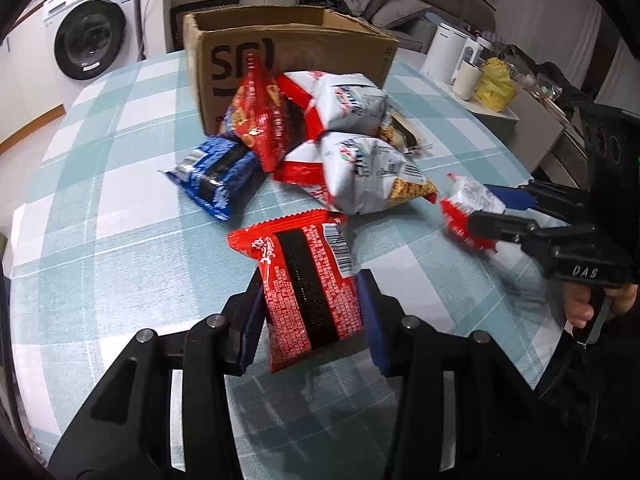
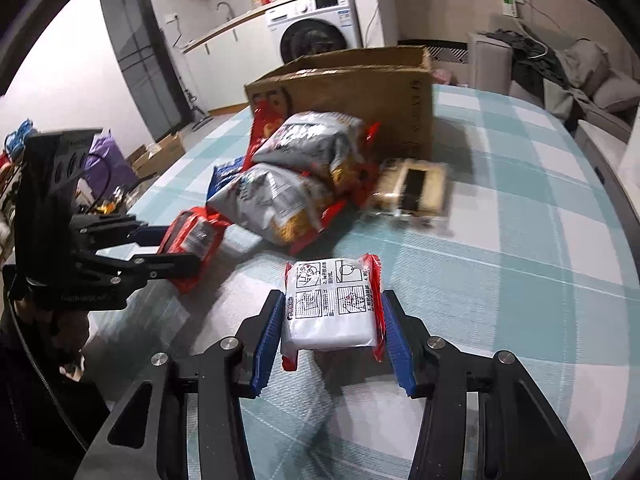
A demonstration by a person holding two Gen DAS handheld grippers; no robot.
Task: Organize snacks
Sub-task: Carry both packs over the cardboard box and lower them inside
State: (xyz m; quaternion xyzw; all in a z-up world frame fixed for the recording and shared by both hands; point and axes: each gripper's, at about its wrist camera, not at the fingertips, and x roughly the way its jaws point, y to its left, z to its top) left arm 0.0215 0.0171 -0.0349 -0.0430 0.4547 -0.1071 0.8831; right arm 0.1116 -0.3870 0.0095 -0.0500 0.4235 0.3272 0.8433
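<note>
Cardboard box (image 1: 296,60) upright, snack pile (image 1: 344,128) against it

Washing machine (image 2: 314,26) under counter, grey sofa (image 2: 592,76), dark door (image 2: 138,52)

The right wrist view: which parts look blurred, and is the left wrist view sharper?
Right wrist view: the tan flat packet beside the cardboard box is motion-smeared; the held white packet is crisp. Left wrist view: mostly sharp, only the right gripper slightly soft.
</note>
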